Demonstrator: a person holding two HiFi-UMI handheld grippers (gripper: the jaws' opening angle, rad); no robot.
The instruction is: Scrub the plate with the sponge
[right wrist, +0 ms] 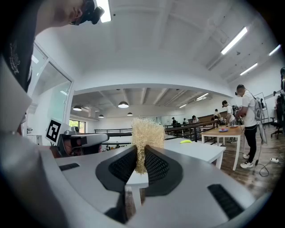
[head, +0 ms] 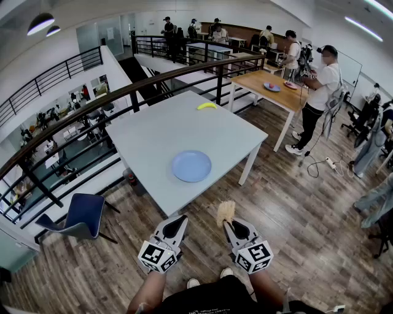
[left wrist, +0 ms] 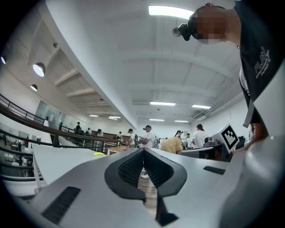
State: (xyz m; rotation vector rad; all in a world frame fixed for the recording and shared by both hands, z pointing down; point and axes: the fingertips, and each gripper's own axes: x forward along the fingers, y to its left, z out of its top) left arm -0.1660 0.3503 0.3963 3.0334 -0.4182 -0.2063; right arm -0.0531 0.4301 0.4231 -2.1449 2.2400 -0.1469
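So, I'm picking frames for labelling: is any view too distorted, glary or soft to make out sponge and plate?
Head view: fisheye bends railing, plate sharp, evenly lit. Right gripper view: sponge crisp, dark rounded corners. Left gripper view: ceiling light blown out, sponge small.

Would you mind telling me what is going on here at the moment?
A person stands at the near edge of a grey table, holding tongs in each hand. The right tongs grip a straw-coloured sponge; the left tongs are shut and empty. Both hang short of the blue plate, so scrubbing has not begun.
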